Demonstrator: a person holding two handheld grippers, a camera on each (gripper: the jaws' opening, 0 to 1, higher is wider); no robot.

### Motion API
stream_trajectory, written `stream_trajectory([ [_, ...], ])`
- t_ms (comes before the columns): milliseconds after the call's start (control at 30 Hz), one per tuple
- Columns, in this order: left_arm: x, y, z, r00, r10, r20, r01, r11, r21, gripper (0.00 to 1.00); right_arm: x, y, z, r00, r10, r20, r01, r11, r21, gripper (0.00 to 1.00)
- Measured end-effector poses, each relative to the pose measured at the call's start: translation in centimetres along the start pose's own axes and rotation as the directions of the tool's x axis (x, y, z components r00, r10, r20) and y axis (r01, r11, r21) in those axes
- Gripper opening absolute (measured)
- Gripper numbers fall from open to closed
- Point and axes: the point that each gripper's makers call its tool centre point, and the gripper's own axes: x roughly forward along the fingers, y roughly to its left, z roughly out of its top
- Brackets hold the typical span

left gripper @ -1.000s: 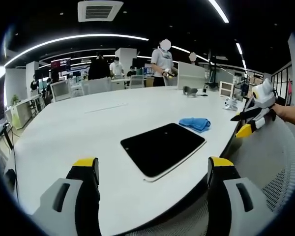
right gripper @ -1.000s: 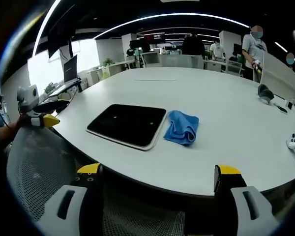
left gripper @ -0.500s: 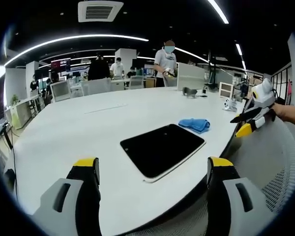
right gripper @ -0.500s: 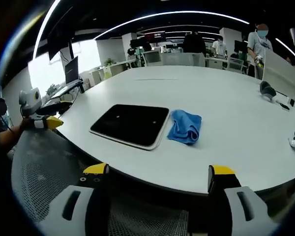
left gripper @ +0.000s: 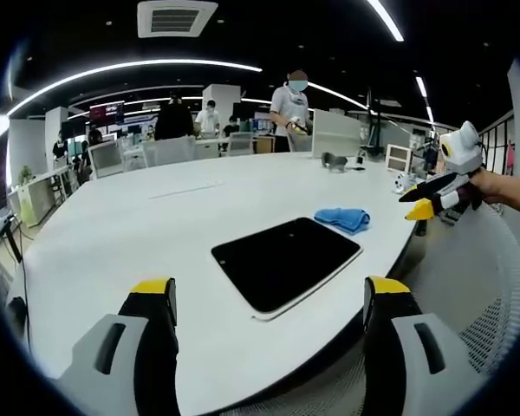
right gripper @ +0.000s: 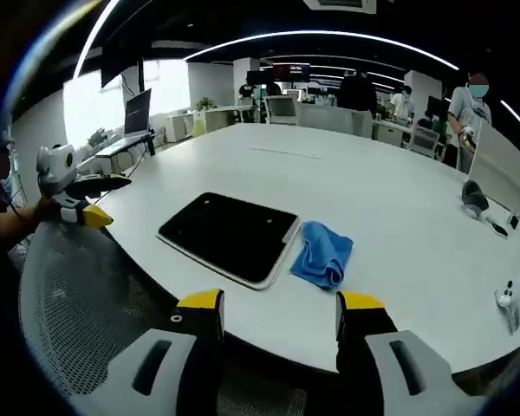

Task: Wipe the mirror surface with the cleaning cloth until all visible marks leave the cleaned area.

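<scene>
I am holding both tongs off the near edge of the white tabletop (right gripper: 399, 208), and neither is touching anything. My left tongs (left gripper: 269, 303) are gaping wide, empty; my right tongs (right gripper: 277, 308) are parted more narrowly, also empty. In the right gripper view the left tongs show at 9 o'clock; in the left gripper view the right tongs (left gripper: 426, 201) show at 3 o'clock.

The mirror (right gripper: 227, 236) is lying flat near the table's near edge, a dark slab with a pale rim, and the blue cloth (right gripper: 322, 254) is sitting crumpled against its side at about 3 o'clock from it in the right gripper view. In the left gripper view the mirror (left gripper: 286, 260) is straight ahead and the cloth (left gripper: 344, 217) is beyond its far corner at 1 o'clock.

The step in hand, as I judge it, is fetching the cloth. To do it well I should be bringing the right tongs down over a raised fold, pinching a thick bunch, and using the left tongs to steady the mirror's rim so it is not sliding while I wipe. The glass is reflecting dark ceiling, so I cannot really make out any marks from here.

The tabletop is broad, smooth and curved. Beyond it is an open office with desks, monitors, strip lights and several people (left gripper: 291, 108) standing.
</scene>
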Motion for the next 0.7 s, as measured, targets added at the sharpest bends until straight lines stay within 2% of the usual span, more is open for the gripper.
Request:
stream_trajectory([
  [133, 0.0, 0.1, 0.1, 1.000, 0.002, 0.005, -0.002, 1.000, -0.001, 0.87, 0.7, -0.5, 1.0, 1.000, -0.001, -0.004, 0.001, 0.999, -0.033, 0.47],
  [433, 0.0, 0.0, 0.1, 1.000, -0.001, 0.007, 0.001, 1.000, -0.002, 0.86, 2.8, -1.6, 1.7, 1.000, 0.006, -0.014, -0.007, 1.000, -0.026, 0.42],
  [600, 0.0, -0.1, 0.0, 1.000, -0.004, -0.001, 0.004, 1.000, -0.003, 0.86, 4.3, -2.4, 1.7, 0.999, 0.001, -0.038, -0.003, 0.999, -0.054, 0.39],
  [700, -0.1, -0.1, 0.1, 1.000, -0.005, 0.002, 0.005, 1.000, -0.002, 0.86, 5.1, -3.0, 1.4, 0.997, -0.006, -0.075, -0.002, 0.995, -0.102, 0.36],
])
